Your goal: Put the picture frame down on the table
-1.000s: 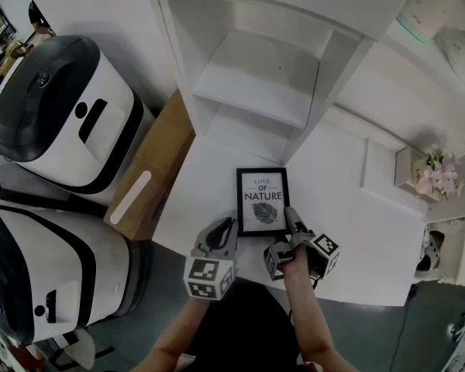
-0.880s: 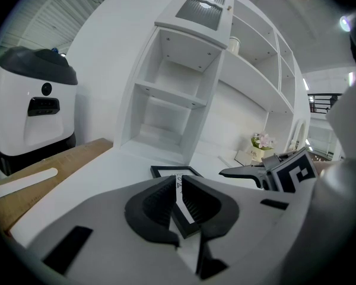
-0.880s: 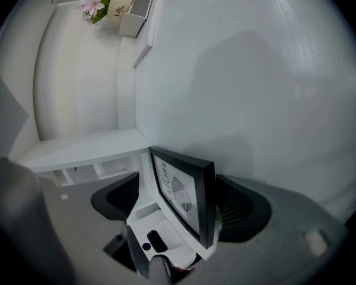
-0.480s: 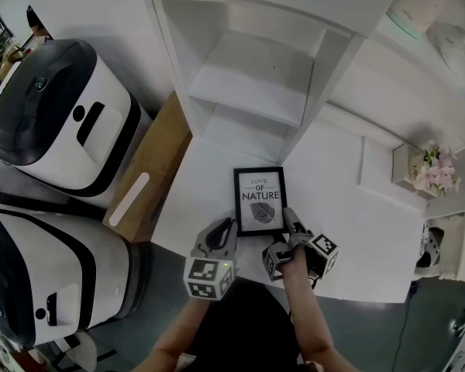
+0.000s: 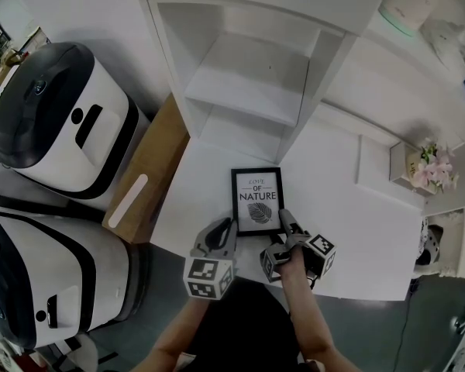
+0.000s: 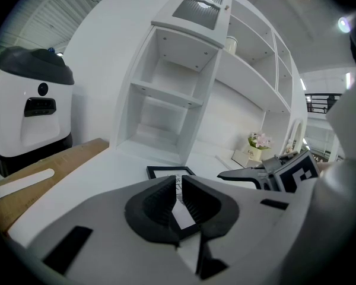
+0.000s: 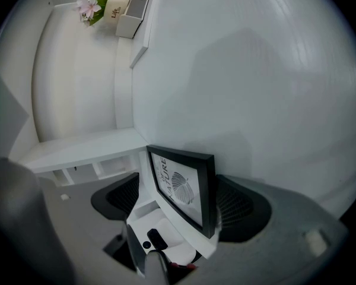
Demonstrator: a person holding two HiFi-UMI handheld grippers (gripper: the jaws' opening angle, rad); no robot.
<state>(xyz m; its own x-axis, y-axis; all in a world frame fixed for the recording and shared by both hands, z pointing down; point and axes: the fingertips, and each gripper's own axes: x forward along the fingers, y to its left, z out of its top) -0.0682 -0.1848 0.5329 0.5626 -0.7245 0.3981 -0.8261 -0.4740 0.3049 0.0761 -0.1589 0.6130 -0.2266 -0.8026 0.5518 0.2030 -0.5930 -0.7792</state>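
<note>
The black picture frame (image 5: 256, 201) with a leaf print and the words "LOVE OF NATURE" lies face up near the front edge of the white table (image 5: 356, 231). My right gripper (image 5: 288, 222) is at the frame's lower right corner. In the right gripper view the frame (image 7: 184, 186) sits between the wide-apart jaws of my right gripper (image 7: 178, 181). Its back is against one pad (image 7: 237, 206), and the other pad (image 7: 121, 198) stands off from the glass. My left gripper (image 5: 223, 229) hovers by the frame's lower left corner. In its own view my left gripper (image 6: 179, 183) is shut and holds nothing.
A white shelf unit (image 5: 256, 76) stands on the table behind the frame. A small box of pink flowers (image 5: 430, 169) sits at the far right. Left of the table are a wooden board (image 5: 151, 169) and two white-and-black machines (image 5: 54, 115) (image 5: 39, 277).
The head camera has shifted a little. The frame and both grippers keep the same places relative to each other.
</note>
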